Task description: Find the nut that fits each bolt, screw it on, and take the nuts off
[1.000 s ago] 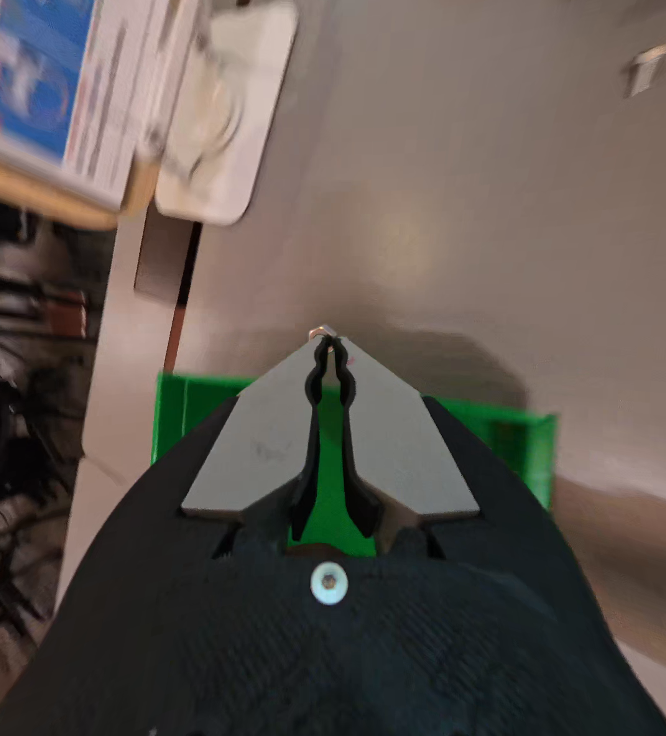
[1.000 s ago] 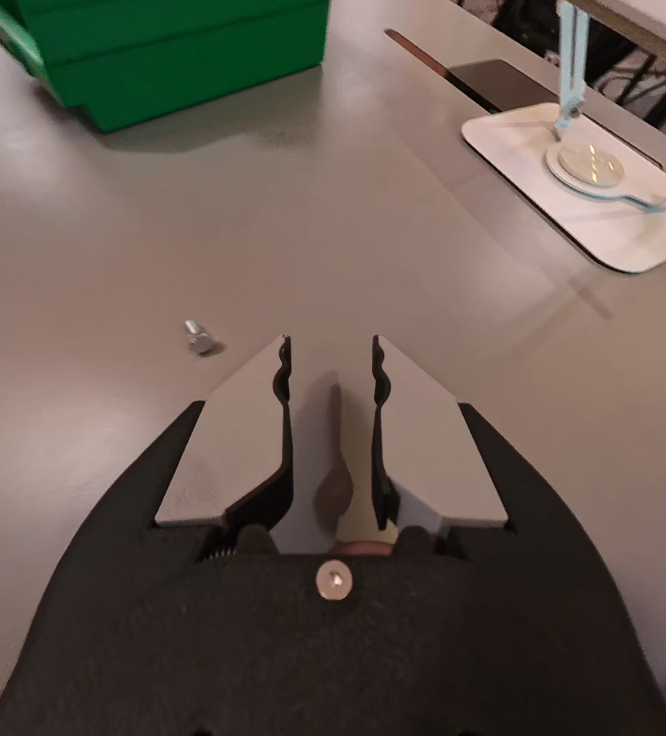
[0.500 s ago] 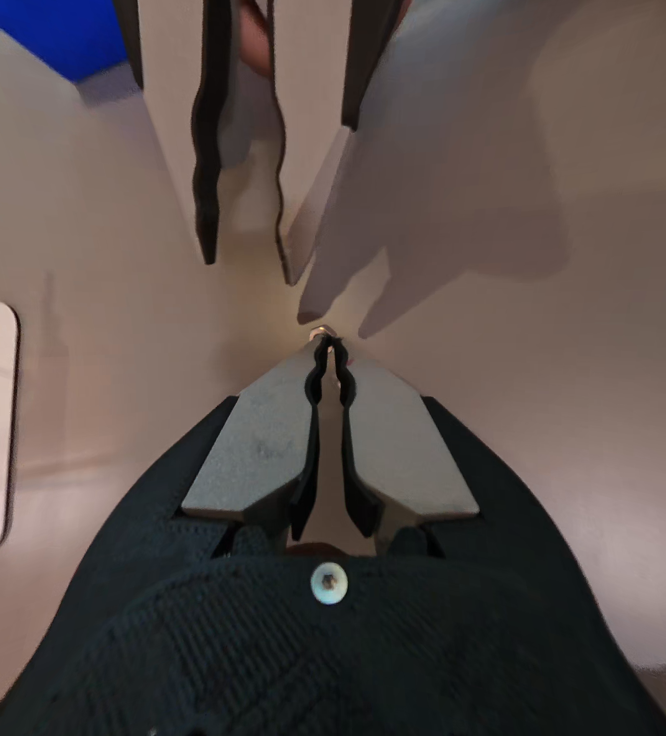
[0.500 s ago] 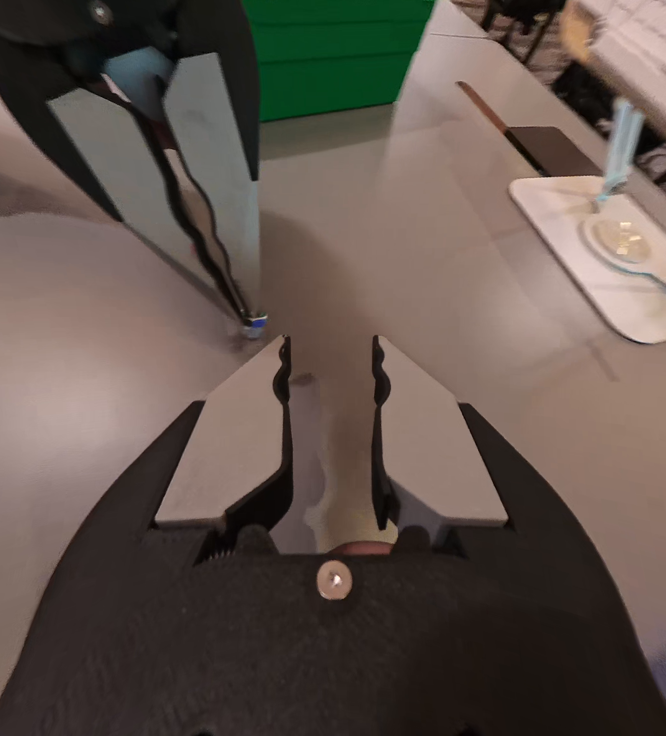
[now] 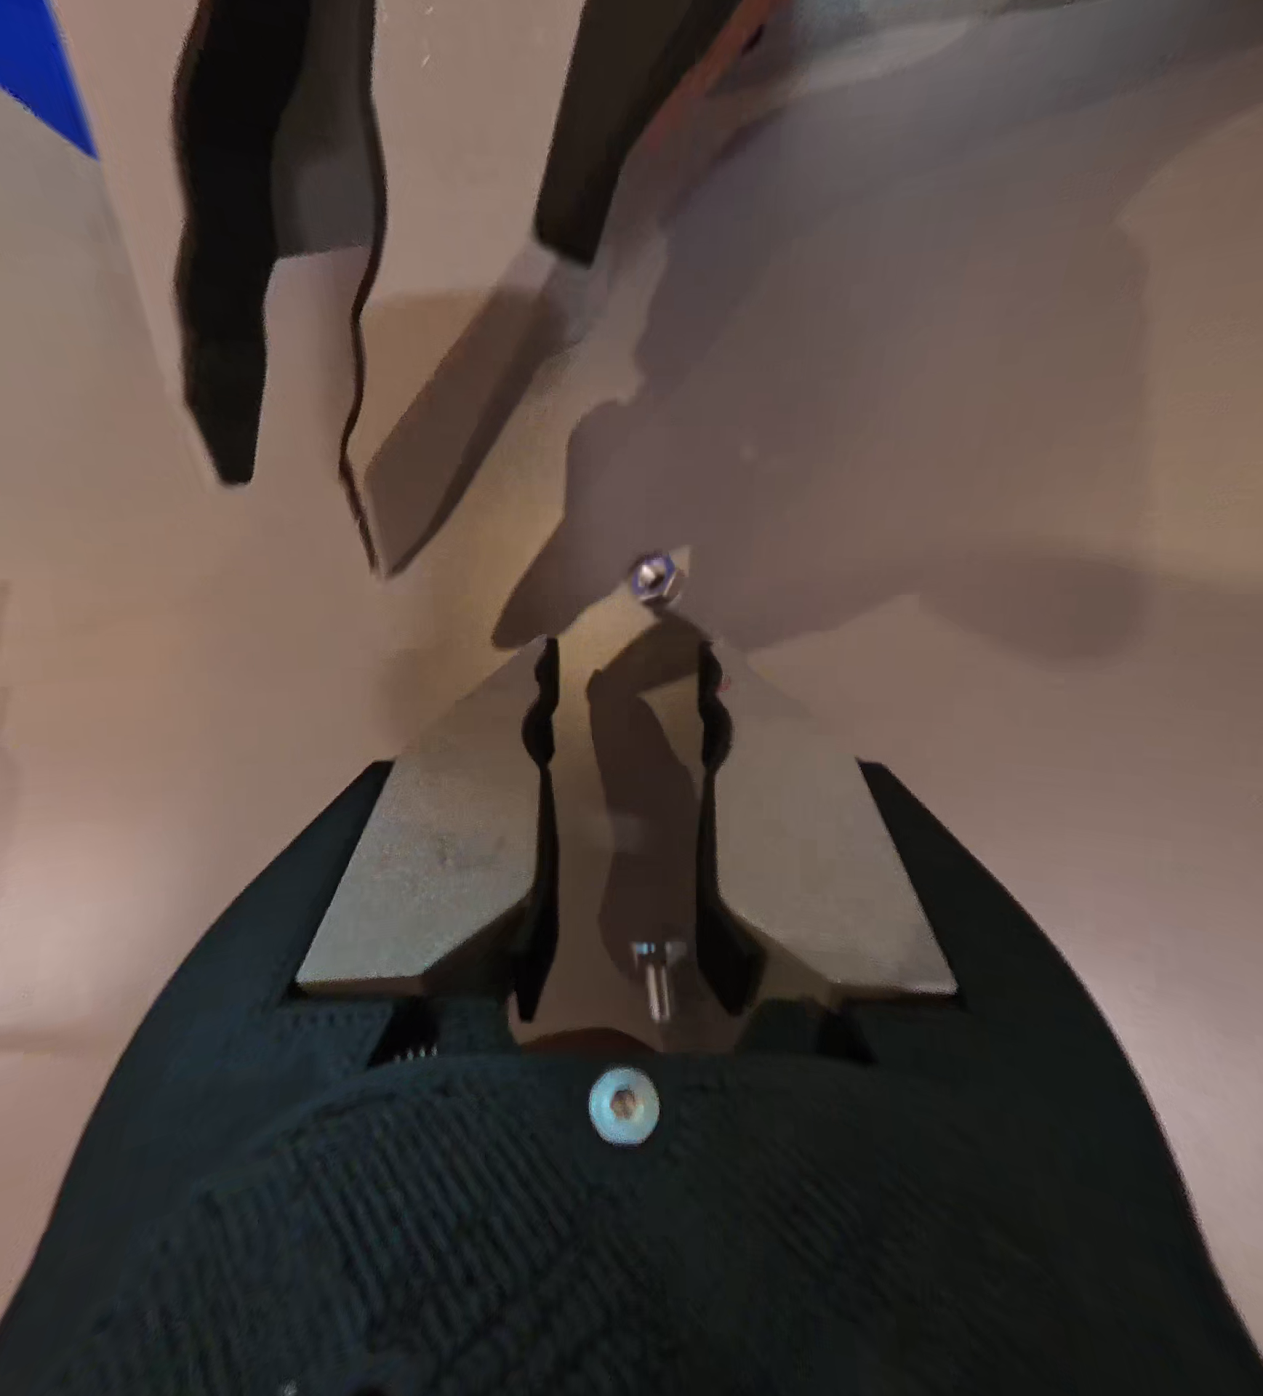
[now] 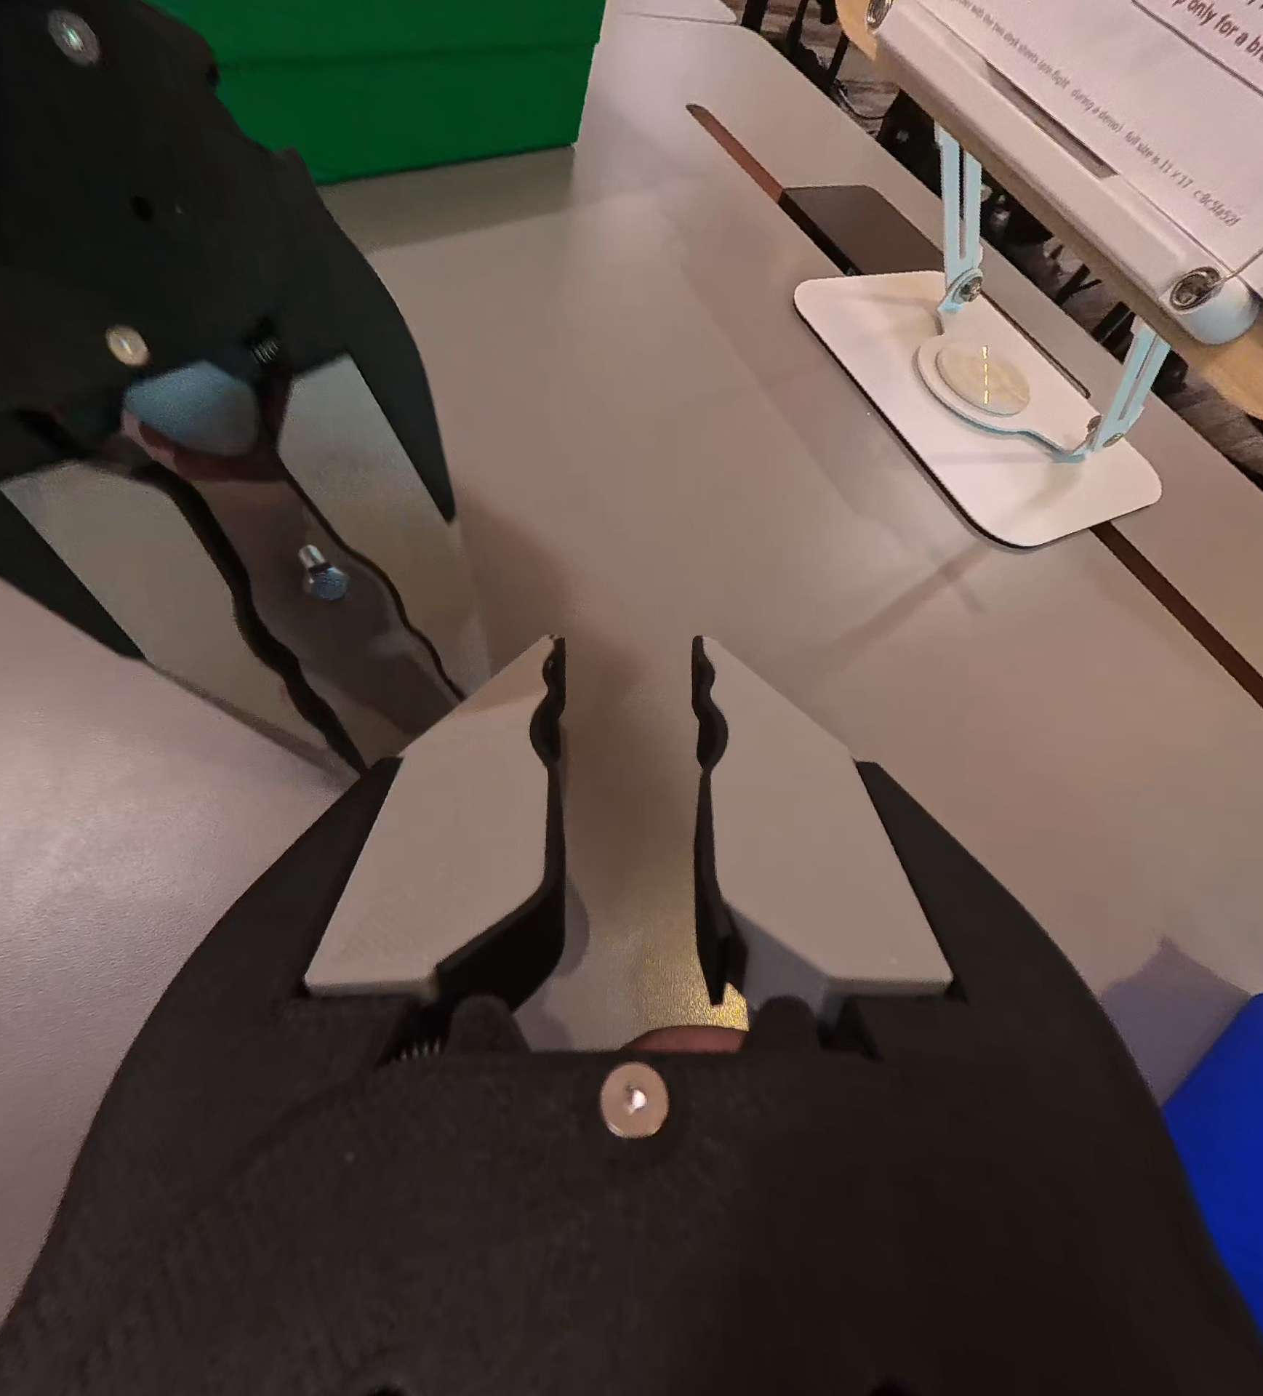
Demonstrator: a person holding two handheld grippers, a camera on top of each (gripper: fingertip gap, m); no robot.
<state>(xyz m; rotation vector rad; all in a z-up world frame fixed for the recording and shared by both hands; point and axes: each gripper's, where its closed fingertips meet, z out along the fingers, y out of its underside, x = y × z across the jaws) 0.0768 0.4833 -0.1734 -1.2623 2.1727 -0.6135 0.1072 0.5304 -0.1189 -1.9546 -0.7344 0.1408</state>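
Note:
My left gripper (image 5: 624, 650) is open and empty, low over the grey table. A small silver nut (image 5: 657, 578) lies on the table just beyond its fingertips. A short silver bolt (image 5: 654, 978) lies on the table under the gap between its fingers; the right wrist view shows the bolt (image 6: 322, 578) between those fingers too. My right gripper (image 6: 624, 650) is open and empty, tip to tip with the left gripper (image 6: 401, 725). It shows at the top of the left wrist view (image 5: 303, 521). The nut is hidden in the right wrist view.
A green bin (image 6: 401, 91) stands at the far side of the table. A white stand base (image 6: 975, 408) with light-blue legs holds a tilted board of papers (image 6: 1142, 113) at the right. A blue object (image 6: 1255, 1133) lies at the near right.
My left gripper was shut on the nut; it swung from above the green bin to the right gripper, opened, and the nut now lies on the table. The right gripper stayed open.

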